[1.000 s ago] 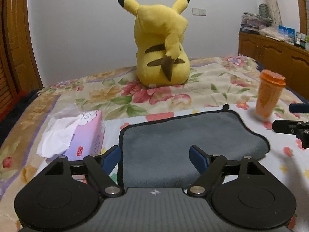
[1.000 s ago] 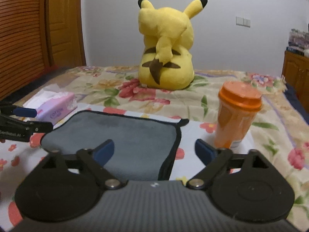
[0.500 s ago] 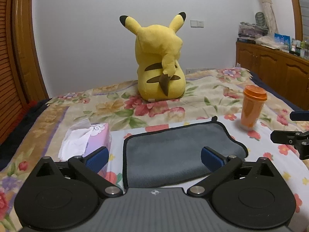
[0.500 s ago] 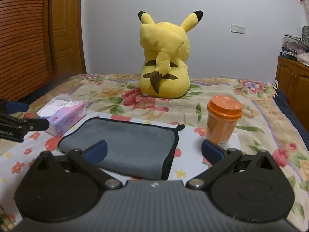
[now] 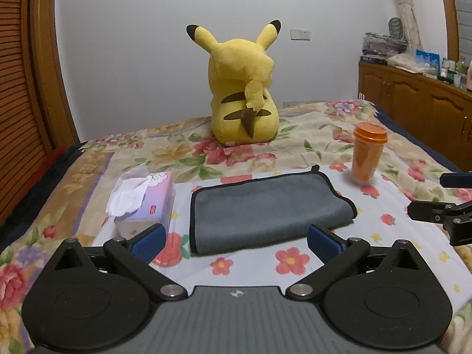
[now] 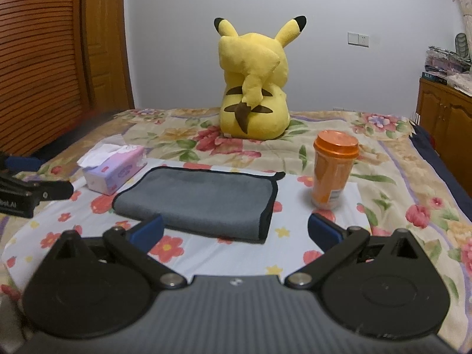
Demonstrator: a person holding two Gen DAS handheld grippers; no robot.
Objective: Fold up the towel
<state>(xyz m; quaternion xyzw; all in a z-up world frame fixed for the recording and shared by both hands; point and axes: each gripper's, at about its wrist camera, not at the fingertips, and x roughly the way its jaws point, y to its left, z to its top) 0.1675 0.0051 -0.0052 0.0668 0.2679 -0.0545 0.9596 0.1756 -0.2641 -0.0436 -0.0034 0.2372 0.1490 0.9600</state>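
A grey towel with black trim lies folded flat on the flowered bedspread; it also shows in the right wrist view. My left gripper is open and empty, held back from the towel's near edge. My right gripper is open and empty, also short of the towel's near edge. Each gripper shows at the edge of the other's view: the right gripper to the right of the towel, the left gripper to its left.
A pink tissue box lies left of the towel. An orange lidded cup stands right of it. A yellow plush toy sits behind on the bed. Wooden cabinets stand at the right, a wooden door at the left.
Both grippers have pulled back and away from the towel and opened wider. The towel stays folded in place.
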